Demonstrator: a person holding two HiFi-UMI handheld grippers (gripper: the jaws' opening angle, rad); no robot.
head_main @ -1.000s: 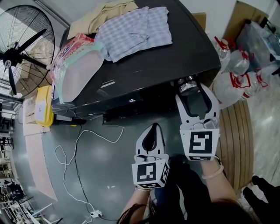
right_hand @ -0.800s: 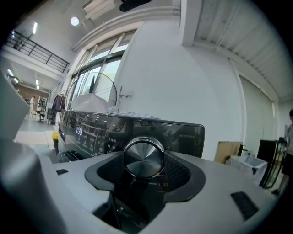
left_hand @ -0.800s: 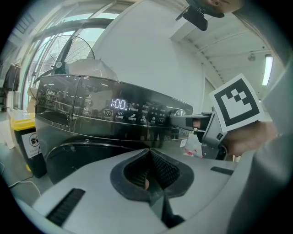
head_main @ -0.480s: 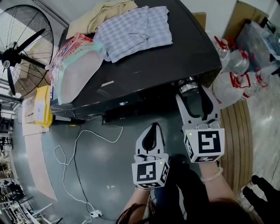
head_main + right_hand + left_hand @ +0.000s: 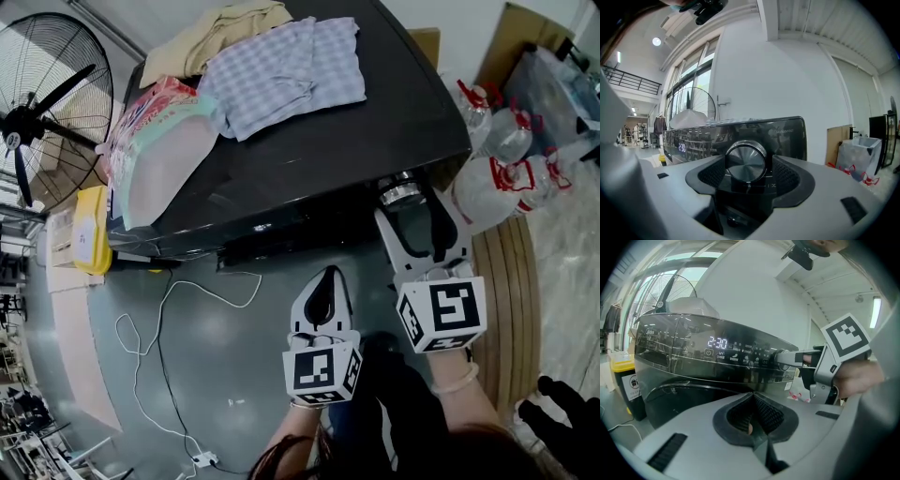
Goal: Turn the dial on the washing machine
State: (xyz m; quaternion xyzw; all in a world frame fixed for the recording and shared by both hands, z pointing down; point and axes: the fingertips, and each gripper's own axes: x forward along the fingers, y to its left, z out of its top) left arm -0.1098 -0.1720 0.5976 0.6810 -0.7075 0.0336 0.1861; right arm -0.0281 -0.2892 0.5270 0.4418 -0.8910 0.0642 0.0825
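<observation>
Right gripper view looks straight at the round silver dial (image 5: 746,163) on the front of the black washing machine (image 5: 787,136). The right gripper (image 5: 749,182) has its jaws spread wide, one on each side of the dial. They have just been opening and do not squeeze it. The left gripper (image 5: 752,420) waits with jaws pressed together, holding nothing. Only its view shows the lit numbers (image 5: 717,342). Only the head view shows the clothes (image 5: 281,70) on top.

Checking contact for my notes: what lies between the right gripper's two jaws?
The silver dial stands between the jaws of the right gripper, which have just been opening; the right gripper view shows this.
</observation>
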